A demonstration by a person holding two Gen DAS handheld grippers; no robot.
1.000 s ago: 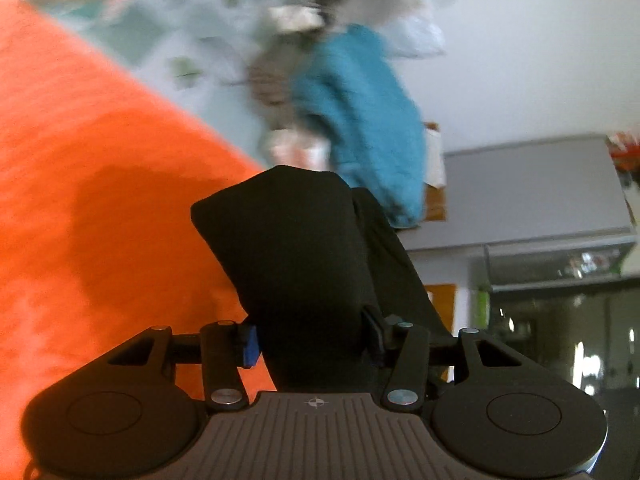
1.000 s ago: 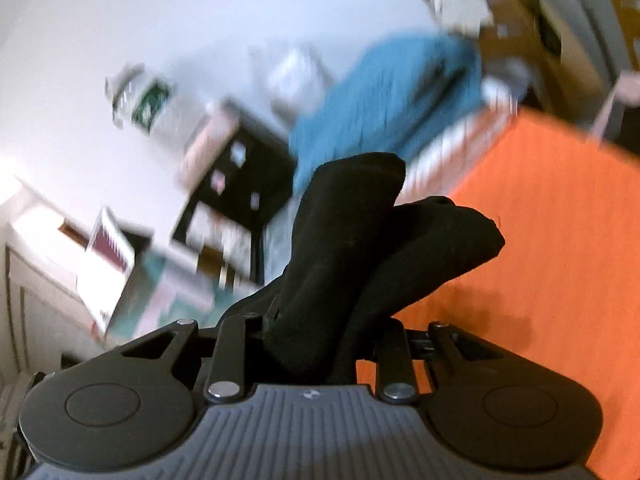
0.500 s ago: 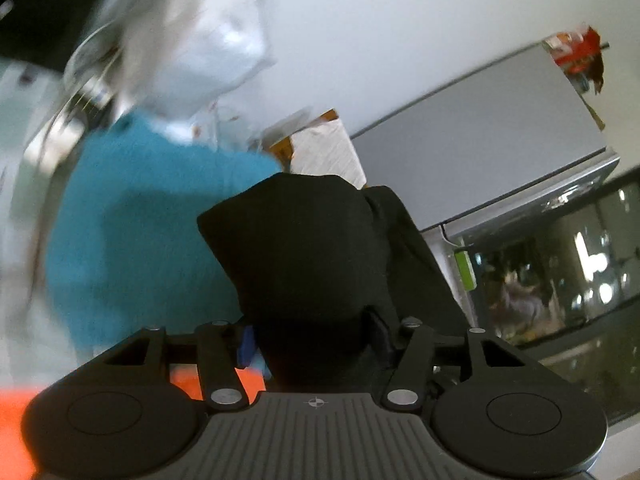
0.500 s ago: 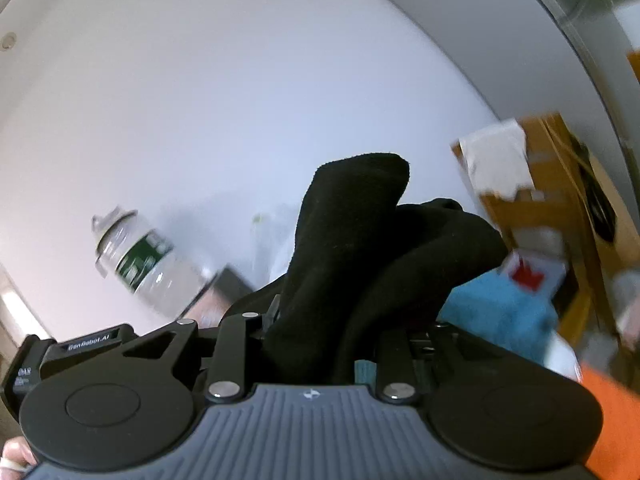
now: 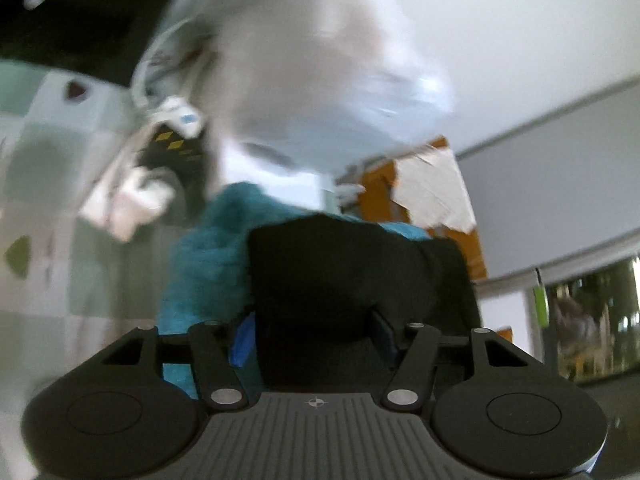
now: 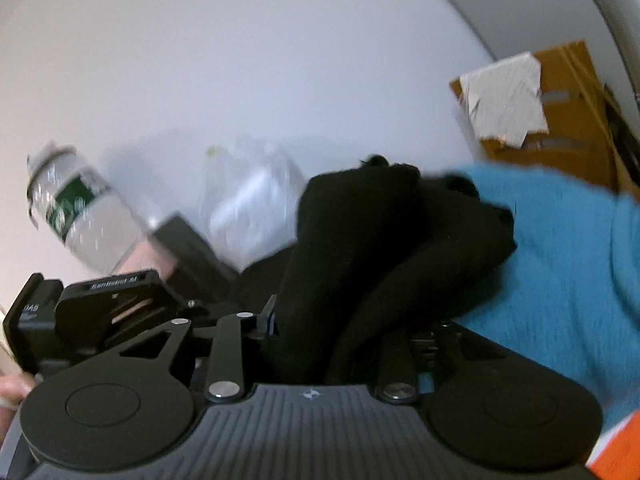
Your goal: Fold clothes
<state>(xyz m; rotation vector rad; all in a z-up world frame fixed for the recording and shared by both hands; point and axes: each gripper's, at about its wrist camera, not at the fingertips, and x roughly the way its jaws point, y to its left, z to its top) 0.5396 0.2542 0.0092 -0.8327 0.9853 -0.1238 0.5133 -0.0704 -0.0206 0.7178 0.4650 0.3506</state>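
A black garment [image 5: 352, 280] bulges up between the fingers of my left gripper [image 5: 316, 332], which is shut on it. In the right wrist view the same black cloth [image 6: 360, 248] stands in thick folds, and my right gripper [image 6: 340, 336] is shut on it too. A teal knitted garment [image 5: 208, 264] hangs just behind the black cloth in the left view and fills the right side of the right wrist view as the teal garment [image 6: 568, 264]. My left gripper's body [image 6: 96, 300] shows at the lower left there. Both views are tilted upward and blurred.
A white plastic bag [image 5: 320, 80] looms above the left gripper. A brown cardboard box [image 6: 560, 104] with white paper stands at the right, a clear water bottle [image 6: 80, 216] at the left, an orange surface [image 6: 620, 452] at the bottom right. A person's hand [image 6: 8, 392] shows.
Both grippers have swung upward with the black garment: the orange surface dropped out of sight and wall, bag and box came in. The teal garment is now close by the right gripper.
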